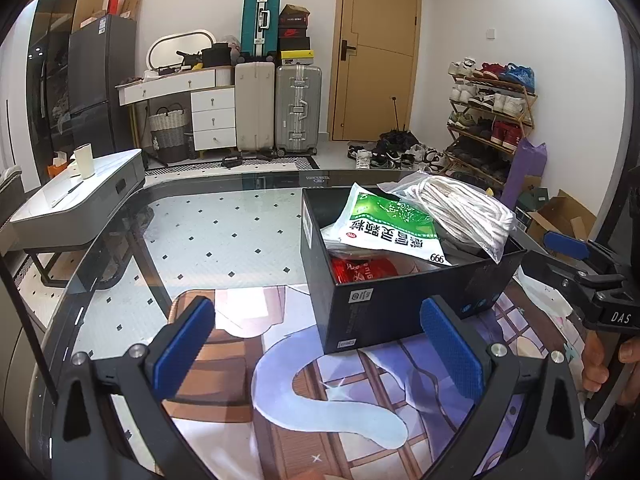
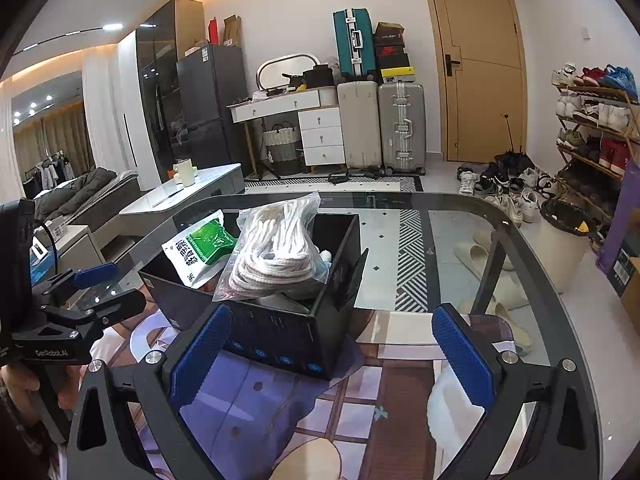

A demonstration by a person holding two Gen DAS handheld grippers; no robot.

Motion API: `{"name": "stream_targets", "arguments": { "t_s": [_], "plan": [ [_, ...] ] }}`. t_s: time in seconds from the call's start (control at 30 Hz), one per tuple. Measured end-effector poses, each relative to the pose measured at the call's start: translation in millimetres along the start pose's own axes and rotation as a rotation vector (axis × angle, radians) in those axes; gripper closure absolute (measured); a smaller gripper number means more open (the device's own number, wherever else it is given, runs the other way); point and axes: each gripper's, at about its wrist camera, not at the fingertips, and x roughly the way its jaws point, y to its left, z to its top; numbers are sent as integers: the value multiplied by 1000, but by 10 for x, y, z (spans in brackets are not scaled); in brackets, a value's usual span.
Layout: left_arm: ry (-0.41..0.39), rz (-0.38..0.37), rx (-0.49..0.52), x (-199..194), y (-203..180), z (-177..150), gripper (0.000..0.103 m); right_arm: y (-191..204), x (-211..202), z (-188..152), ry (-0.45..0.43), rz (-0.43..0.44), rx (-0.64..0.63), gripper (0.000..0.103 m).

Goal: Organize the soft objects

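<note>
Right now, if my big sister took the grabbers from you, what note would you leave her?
Left gripper: open, empty, hovering over the picture mat in front of the black box.
Right gripper: open, empty, near the box's other side.
In the box: bag of white rope on top, green-and-white packet, red packet underneath.
Done: those soft things are in the box.
Left: I see nothing soft loose on the glass table; check, maybe tuck the rope bag lower.
</note>
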Motion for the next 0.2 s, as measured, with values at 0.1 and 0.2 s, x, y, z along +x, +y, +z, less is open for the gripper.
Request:
{"name": "stream_targets", "arguments": {
  "t_s": [0.1,0.2],
  "plan": [
    [-1,-5,-6,1,1,-3,0,-1,-9,-1,-2,-7,-1,1],
    [-10,-5,-13,-11,3,-6,0,16,-16,-5,-2,-11,-8,1]
  ]
}}
